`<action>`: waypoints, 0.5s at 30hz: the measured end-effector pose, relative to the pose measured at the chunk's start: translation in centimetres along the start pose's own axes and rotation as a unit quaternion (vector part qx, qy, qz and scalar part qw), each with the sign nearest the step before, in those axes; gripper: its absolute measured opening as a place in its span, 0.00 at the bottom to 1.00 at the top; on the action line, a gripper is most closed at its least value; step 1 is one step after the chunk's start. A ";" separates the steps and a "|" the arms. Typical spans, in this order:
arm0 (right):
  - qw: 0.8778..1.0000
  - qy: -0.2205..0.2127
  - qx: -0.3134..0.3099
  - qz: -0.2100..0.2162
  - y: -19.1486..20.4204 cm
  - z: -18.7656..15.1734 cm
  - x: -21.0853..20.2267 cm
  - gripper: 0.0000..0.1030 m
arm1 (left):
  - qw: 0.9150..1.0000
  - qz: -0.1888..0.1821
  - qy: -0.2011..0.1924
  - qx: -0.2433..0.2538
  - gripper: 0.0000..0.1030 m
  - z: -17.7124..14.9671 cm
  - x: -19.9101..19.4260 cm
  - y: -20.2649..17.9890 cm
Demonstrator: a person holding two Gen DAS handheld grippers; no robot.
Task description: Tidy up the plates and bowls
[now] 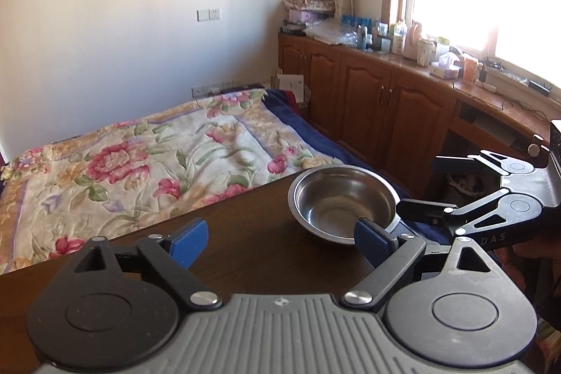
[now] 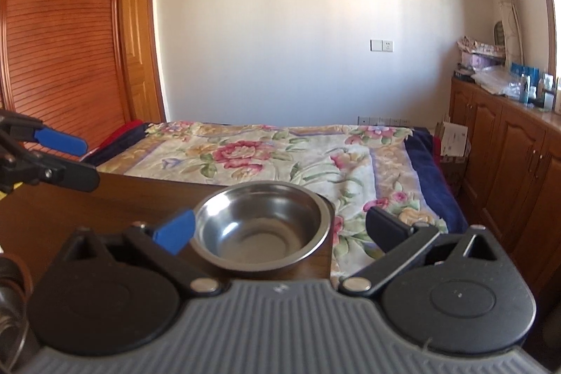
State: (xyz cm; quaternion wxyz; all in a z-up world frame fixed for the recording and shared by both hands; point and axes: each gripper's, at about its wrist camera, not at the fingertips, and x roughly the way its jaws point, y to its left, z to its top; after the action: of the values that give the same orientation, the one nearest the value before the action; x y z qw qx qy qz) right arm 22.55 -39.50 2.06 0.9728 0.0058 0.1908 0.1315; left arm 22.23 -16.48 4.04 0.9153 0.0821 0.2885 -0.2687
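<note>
I saw the round stainless-steel bowl at the dark wooden table's corner, the floral-quilted bed behind; my left gripper and right gripper gaped wide, empty.

We see a dark wooden table low in the frame, a steel bowl resting at its right corner.

Silver bowl on a dark brown table

The tongs' pads were blue; the bed's quilt showed pink and yellow flowers on cream, edged navy.
</note>
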 end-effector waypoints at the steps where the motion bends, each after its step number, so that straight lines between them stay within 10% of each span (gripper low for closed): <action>1: 1.000 0.002 0.004 0.002 -0.3 0.0 0.2 1.00 | 1.000 -0.003 0.005 0.000 0.87 0.2 0.5 0.1; 9: 0.999 0.022 0.039 0.013 -1.9 -0.5 1.8 0.82 | 0.999 -0.014 0.045 0.016 0.60 0.9 4.4 -0.2; 15: 0.998 0.033 0.052 0.020 -2.3 -1.1 2.5 0.73 | 0.997 -0.022 0.068 0.025 0.58 1.2 6.8 -0.7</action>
State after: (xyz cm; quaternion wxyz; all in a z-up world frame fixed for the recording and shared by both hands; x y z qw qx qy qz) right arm 24.93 -41.16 0.01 0.9614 0.0561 0.2294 0.1410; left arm 27.12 -20.51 1.14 0.8851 0.1166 0.3451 -0.2897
